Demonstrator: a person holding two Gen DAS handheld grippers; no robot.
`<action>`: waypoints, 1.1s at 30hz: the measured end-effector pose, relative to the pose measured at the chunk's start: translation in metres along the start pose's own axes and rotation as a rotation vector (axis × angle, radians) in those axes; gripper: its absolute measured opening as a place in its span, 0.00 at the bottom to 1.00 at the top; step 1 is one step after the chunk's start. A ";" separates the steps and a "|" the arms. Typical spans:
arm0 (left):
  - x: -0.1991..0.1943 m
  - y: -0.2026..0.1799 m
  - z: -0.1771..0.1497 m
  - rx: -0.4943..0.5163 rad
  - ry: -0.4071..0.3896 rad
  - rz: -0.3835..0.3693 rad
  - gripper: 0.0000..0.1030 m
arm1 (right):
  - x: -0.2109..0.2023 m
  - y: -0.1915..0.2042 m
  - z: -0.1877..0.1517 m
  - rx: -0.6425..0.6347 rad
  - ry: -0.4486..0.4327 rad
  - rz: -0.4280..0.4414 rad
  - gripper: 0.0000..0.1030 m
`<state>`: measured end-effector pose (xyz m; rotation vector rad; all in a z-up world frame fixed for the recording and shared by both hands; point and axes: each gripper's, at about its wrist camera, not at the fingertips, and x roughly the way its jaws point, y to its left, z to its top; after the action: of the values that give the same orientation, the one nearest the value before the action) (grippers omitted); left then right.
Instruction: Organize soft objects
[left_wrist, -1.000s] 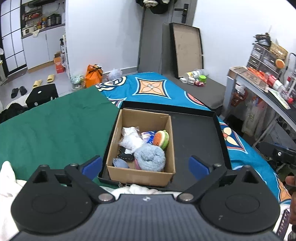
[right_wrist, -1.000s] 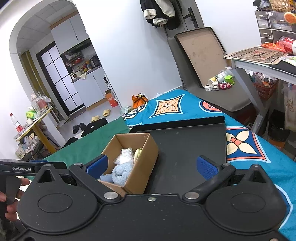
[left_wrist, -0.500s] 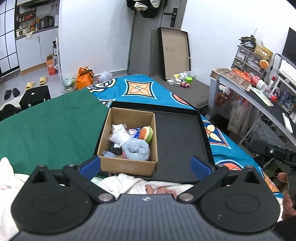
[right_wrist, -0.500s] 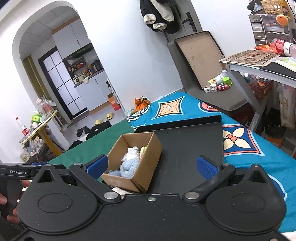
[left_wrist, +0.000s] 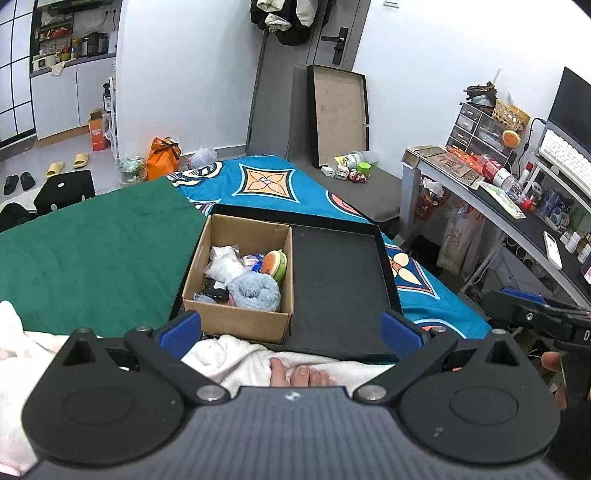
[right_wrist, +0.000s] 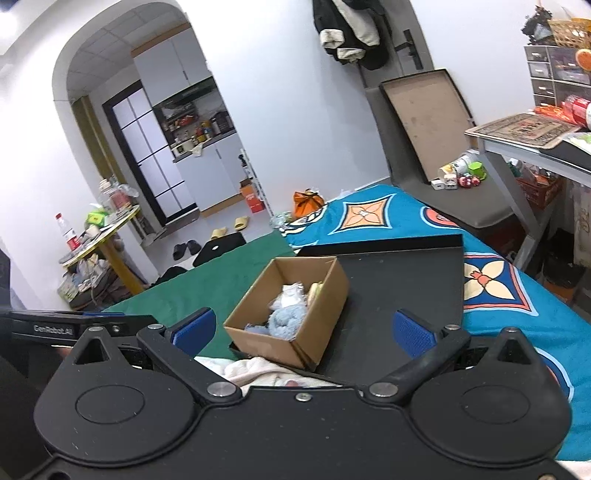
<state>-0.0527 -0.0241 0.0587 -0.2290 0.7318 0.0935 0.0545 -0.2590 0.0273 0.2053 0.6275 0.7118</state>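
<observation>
The left claw (left_wrist: 291, 326) and the right claw (right_wrist: 302, 328) both hang with their blue-padded fingers spread wide and nothing between them, above the near edge of a shallow black rectangular tray (left_wrist: 336, 291) that lies on a bed with a blue patterned cover (left_wrist: 266, 181). An open brown cardboard box (left_wrist: 236, 317) sits in the tray's left part, holding a fluffy pale-blue plush (left_wrist: 255, 291), a watermelon-slice soft toy (left_wrist: 276, 261) and a crinkled clear plastic bag (left_wrist: 225, 263). A white fleecy blanket (left_wrist: 236, 360) lies just in front of the tray.
</observation>
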 end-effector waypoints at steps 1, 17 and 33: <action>-0.001 0.000 -0.002 -0.001 0.001 -0.002 1.00 | 0.000 0.003 0.000 -0.008 0.004 0.005 1.00; -0.020 -0.010 -0.012 0.044 -0.020 -0.011 1.00 | -0.017 0.036 -0.005 -0.096 0.011 0.006 1.00; -0.020 -0.019 -0.011 0.063 -0.039 0.006 1.00 | -0.020 0.036 -0.005 -0.103 0.007 0.006 1.00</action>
<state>-0.0720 -0.0452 0.0675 -0.1646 0.6953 0.0804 0.0197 -0.2453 0.0461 0.1100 0.5953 0.7491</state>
